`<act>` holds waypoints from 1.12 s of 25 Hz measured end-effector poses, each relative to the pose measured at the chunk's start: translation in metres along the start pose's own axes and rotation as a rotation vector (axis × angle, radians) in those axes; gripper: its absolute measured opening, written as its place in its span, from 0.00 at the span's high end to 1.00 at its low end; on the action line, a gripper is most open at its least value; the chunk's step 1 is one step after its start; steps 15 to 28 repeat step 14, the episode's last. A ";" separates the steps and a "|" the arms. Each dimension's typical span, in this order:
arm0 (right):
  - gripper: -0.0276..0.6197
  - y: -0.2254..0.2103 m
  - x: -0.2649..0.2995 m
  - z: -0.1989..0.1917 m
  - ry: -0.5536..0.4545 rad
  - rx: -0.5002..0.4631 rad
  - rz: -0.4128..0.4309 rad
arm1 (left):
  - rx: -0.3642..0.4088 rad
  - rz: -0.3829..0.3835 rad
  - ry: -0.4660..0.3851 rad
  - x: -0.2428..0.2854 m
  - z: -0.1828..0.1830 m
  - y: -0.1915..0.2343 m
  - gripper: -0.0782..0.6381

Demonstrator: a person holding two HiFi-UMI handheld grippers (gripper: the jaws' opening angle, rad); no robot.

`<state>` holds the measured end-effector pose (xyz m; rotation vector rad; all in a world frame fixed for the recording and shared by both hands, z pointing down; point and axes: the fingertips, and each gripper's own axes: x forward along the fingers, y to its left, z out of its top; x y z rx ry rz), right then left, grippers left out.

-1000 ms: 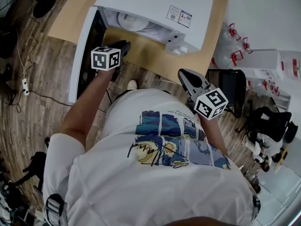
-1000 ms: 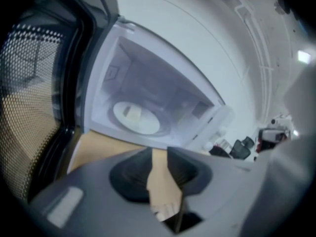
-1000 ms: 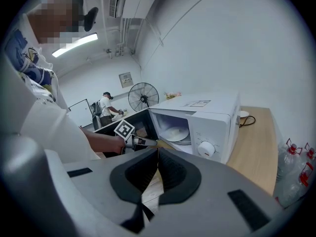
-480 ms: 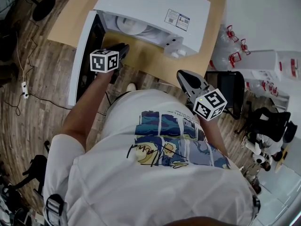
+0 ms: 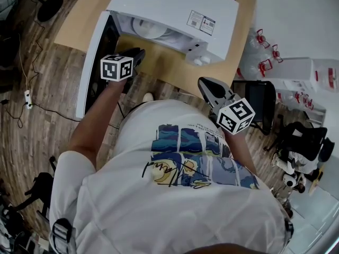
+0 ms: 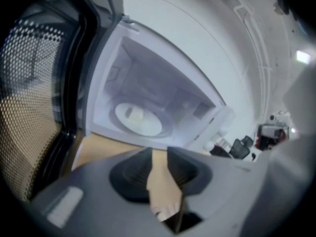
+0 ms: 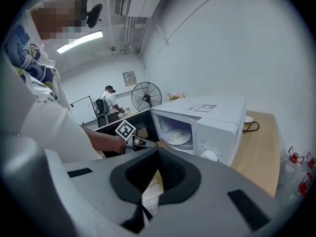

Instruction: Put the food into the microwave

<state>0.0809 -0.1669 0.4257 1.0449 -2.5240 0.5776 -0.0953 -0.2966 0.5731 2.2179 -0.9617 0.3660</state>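
The white microwave (image 5: 169,7) stands on a wooden table (image 5: 164,62) with its door (image 5: 98,52) swung open to the left. Inside lies a white plate (image 6: 138,118) with a small pale piece of food (image 6: 132,113) on it; the plate (image 7: 177,134) also shows in the right gripper view. My left gripper (image 5: 139,54) hovers just outside the opening, above the table, its jaws (image 6: 159,154) slightly apart with nothing between them. The right gripper (image 5: 204,83) is held back near the person's body, off the table's front edge, and its jaws (image 7: 158,152) meet at the tips.
The open door (image 6: 34,107) with its mesh window stands close on the left gripper's left side. The microwave's knobs (image 5: 200,60) face the front. A black chair (image 5: 259,107) and water bottles (image 5: 265,52) stand on the floor to the right. Another person (image 7: 107,100) and a fan (image 7: 146,97) are far behind.
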 end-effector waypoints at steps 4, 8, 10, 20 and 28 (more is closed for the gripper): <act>0.95 -0.001 0.001 -0.001 0.005 -0.004 0.000 | 0.014 -0.002 0.004 -0.001 0.001 0.003 0.75; 0.95 -0.002 0.001 -0.001 0.009 -0.006 0.000 | 0.060 -0.012 0.031 -0.002 -0.002 0.005 0.75; 0.95 -0.003 0.002 -0.001 0.012 -0.006 0.000 | 0.079 -0.018 0.042 -0.002 -0.003 0.006 0.75; 0.95 -0.004 0.003 -0.001 0.017 -0.005 0.001 | 0.114 -0.016 0.059 -0.003 -0.005 0.008 0.75; 0.95 -0.004 0.003 -0.001 0.017 -0.005 0.001 | 0.114 -0.016 0.059 -0.003 -0.005 0.008 0.75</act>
